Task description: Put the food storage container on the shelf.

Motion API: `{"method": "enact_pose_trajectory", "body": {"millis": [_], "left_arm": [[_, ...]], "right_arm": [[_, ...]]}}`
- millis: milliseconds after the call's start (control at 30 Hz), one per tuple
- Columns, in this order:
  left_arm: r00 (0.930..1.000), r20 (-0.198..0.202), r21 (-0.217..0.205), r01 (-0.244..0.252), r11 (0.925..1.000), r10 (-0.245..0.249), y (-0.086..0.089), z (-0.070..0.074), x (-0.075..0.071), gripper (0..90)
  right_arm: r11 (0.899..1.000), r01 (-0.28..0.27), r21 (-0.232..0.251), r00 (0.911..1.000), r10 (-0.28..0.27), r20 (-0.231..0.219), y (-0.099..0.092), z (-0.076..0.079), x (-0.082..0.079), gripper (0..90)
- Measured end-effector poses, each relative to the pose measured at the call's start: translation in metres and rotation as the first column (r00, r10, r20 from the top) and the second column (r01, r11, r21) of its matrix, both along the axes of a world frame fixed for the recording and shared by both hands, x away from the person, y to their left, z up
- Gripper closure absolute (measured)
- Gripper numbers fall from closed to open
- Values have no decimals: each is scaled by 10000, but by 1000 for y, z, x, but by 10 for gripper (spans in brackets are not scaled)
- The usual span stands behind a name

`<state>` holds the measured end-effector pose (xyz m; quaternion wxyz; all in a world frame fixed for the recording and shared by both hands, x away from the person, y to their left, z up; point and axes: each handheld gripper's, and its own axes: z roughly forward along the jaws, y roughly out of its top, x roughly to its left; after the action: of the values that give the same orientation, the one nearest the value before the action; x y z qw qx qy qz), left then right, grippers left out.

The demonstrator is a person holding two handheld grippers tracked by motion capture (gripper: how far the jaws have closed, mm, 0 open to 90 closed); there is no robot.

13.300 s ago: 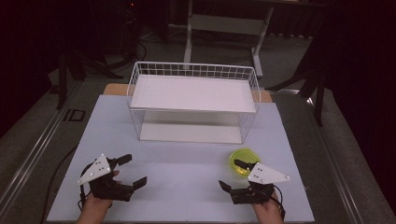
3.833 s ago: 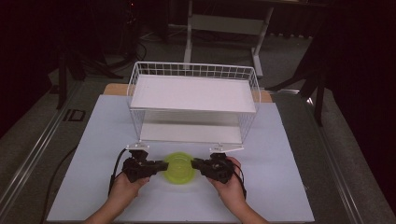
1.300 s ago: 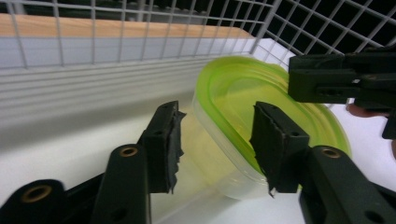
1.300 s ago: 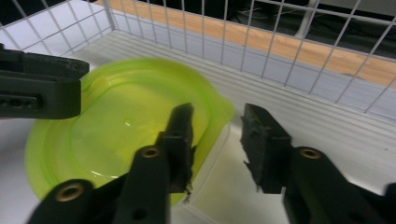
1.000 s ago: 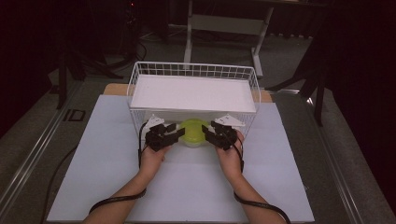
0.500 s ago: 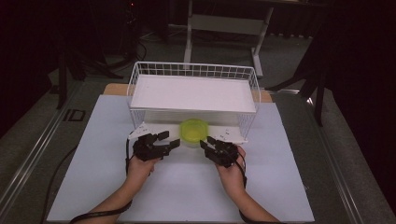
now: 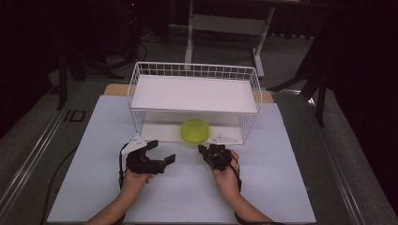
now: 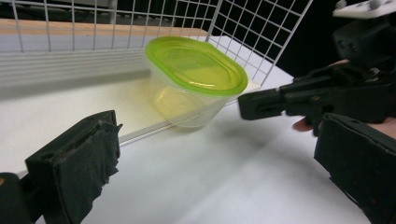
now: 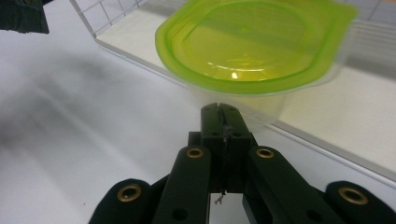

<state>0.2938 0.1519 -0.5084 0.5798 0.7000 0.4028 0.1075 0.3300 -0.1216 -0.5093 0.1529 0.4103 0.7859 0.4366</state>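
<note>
A clear tub with a lime-green lid [image 7: 195,130] stands on the front edge of the wire rack's bottom board [image 8: 70,107], free of both grippers. My left gripper [image 7: 162,151] lies on the white table just in front and to the left of it. Its jaws have just been opening and now stand wide open, with nothing between them [image 8: 219,172]. My right gripper [image 7: 202,150] sits close in front of the tub [image 9: 247,42]. Its jaws have just been closing and are now shut on nothing [image 9: 220,109]. The tub [image 8: 196,79] stands upright.
The white wire rack [image 7: 195,70] has an upper white shelf over the tub, so headroom there is low. Its mesh wall [image 8: 261,32] rises behind and beside the tub. The white table surface [image 7: 187,192] spreads around both hands. Beyond the table the floor is dark.
Both grippers let go of the tub at the rack's lower shelf and drew back toward the person. The left jaws opened wide and the right jaws shut.
</note>
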Motion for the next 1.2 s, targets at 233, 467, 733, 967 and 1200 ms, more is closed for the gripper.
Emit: {"method": "enact_pose_trajectory", "body": {"millis": [233, 467, 733, 967, 1200], "left_arm": [[9998, 183, 82, -1, 10000, 0, -4, -1, -1, 10], [9988, 462, 385, 122, 9992, -140, -9, 1, -3, 11], [9975, 660, 607, 205, 9979, -245, -12, 4, -5, 11], [9970, 738, 536, 176, 9984, -216, -9, 6, -6, 10], [9964, 822, 624, 159, 9979, -210, -7, 8, -7, 11]], "right_arm": [[10000, 58, 11, 9998, -58, -173, 11, -7, 11, 898], [9996, 266, -46, 9996, -267, -85, 15, -5, 22, 899], [9982, 595, -36, 9981, -595, -172, 17, -8, 37, 898], [9975, 651, -259, 9978, -654, -124, 24, -11, 46, 899], [9962, 769, -410, 9970, -772, -56, 32, -12, 56, 899]]}}
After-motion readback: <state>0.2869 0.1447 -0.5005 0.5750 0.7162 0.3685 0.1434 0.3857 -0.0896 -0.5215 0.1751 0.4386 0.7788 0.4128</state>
